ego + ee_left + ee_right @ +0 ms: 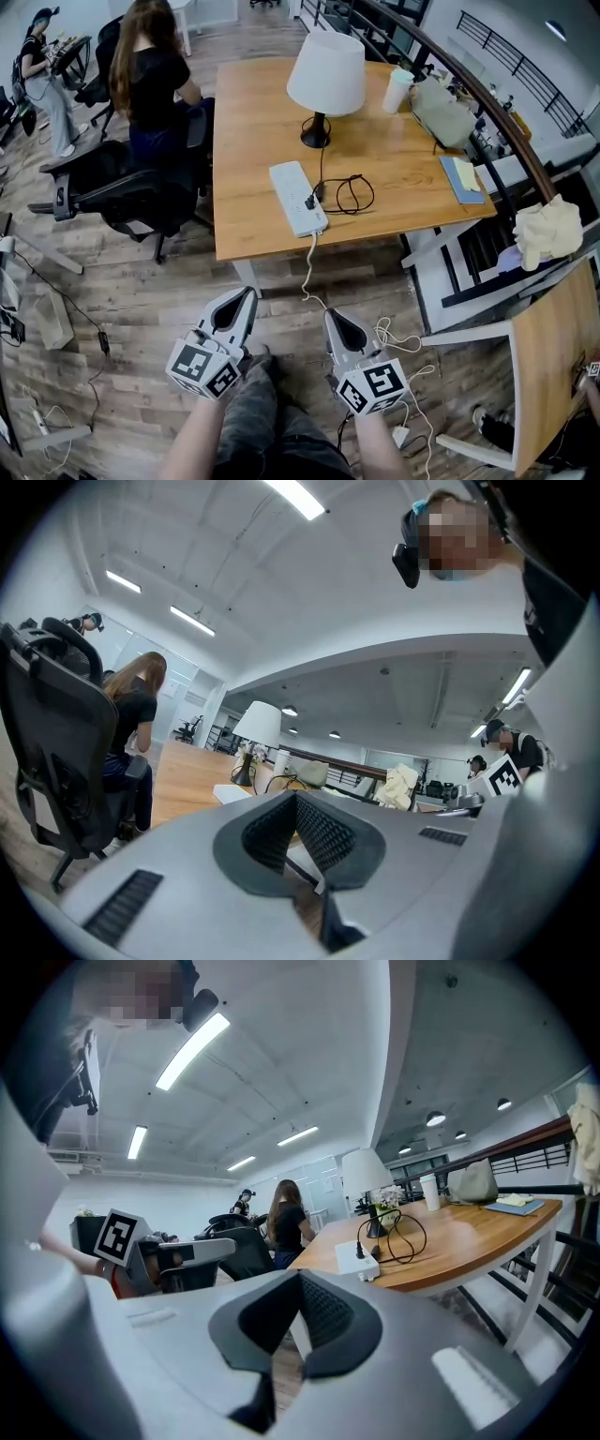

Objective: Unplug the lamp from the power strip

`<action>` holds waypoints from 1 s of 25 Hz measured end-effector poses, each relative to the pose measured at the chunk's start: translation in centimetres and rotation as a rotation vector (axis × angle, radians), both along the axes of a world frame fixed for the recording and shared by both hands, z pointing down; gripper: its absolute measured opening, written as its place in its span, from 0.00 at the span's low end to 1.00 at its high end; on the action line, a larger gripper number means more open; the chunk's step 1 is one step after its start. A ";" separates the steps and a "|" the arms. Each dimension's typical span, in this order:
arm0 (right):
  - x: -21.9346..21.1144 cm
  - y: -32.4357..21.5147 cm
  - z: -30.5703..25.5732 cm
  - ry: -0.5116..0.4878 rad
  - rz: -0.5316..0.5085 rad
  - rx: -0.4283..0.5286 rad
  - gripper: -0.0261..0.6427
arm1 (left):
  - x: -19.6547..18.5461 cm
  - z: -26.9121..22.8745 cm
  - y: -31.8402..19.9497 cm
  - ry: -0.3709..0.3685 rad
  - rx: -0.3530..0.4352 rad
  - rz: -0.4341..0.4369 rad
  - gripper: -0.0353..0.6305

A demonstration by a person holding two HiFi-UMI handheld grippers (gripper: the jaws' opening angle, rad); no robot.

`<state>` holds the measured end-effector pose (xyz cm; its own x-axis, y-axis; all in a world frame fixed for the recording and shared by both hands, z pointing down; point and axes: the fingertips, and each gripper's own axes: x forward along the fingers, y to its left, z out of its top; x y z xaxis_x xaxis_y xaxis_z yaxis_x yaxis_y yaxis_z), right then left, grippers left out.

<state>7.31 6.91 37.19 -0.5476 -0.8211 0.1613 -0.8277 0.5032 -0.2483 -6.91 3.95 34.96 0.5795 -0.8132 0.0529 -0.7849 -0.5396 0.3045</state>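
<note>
Found left gripper (248, 292) and right gripper (331, 314) held low and side by side over the wooden floor (141, 309), short of the table (253, 131). Recorded both as closed, pads together, with nothing between the jaws in either gripper view.

Noted a white supply cable (307, 272) hanging just ahead of the right gripper and running up to the power strip (297, 198). Located the strip further ahead, flat on the table close to its near edge and well apart from both grippers. Saw the lamp's black plug (312, 199) seated at the strip's right side, with slack black cord (352, 194) looped just to the right of it. Placed the lamp (325, 80) farthest ahead, upright, beyond the strip.

Judged the task not yet begun.

Judged the strip loose on the table. Expected a one-gripper pull on the plug to lift or drag the strip toward the edge unless the other gripper pins it. Considered a tug on the cord, rather than on the plug body, likely to tighten the loop and tip the lamp. Flagged the hanging cable as a snag hazard on approach.
</note>
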 end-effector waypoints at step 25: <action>1.0 -13.5 3.4 0.035 0.057 -0.095 0.05 | 5.3 4.0 -14.0 -0.080 -0.046 0.169 0.05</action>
<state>8.30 -6.55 40.58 -0.4933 -0.8308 0.2577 -0.8632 0.4309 -0.2632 -1.64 -10.06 39.00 0.6999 -0.7005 0.1395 -0.7072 -0.6523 0.2725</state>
